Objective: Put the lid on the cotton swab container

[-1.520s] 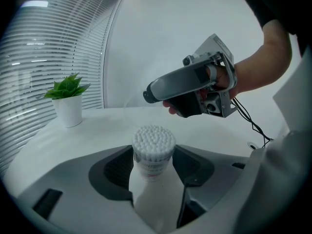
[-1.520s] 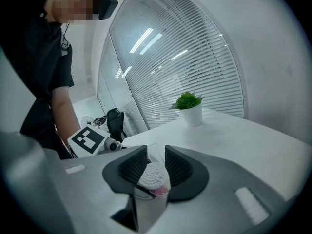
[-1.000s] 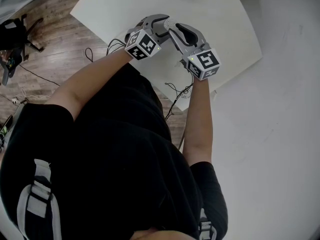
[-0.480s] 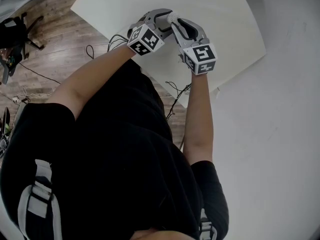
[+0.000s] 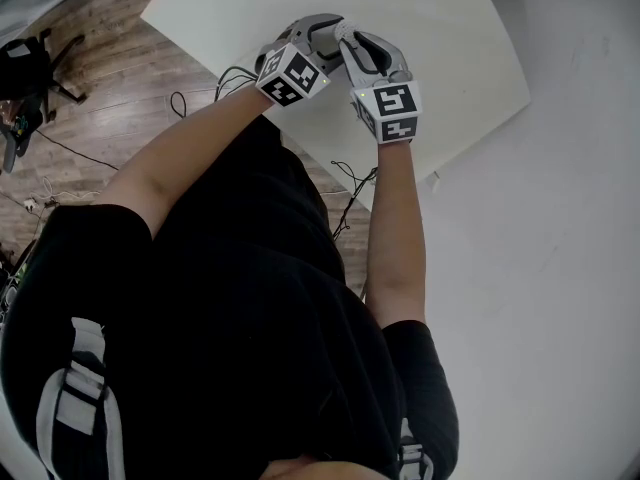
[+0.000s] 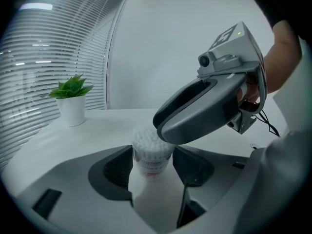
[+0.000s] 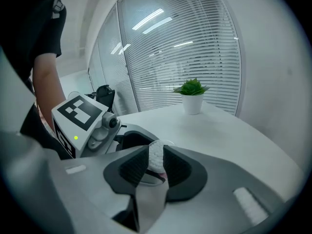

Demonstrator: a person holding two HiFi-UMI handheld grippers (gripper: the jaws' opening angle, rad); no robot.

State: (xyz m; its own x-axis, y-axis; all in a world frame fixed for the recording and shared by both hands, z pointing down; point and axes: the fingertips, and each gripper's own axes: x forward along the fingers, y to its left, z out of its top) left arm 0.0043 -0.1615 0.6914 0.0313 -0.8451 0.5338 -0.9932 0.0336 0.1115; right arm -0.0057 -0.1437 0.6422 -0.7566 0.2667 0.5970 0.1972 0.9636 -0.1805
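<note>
A clear cotton swab container, packed with white swab tips, stands upright between the pads of my left gripper, which is shut on its sides. My right gripper hangs over the container's top from the right and hides part of it. In the right gripper view a small white stippled round piece, seemingly the lid, stands on edge, pinched between the right gripper's pads, just in front of the container. In the head view both grippers meet tip to tip over the white table.
A small potted plant stands farther back on the round white table. Window blinds rise behind it. Cables hang off the table's near edge over a wooden floor, where black gear lies at the left.
Both grippers have shifted slightly farther out over the table, staying together. The right gripper has turned in closer to the left one.
</note>
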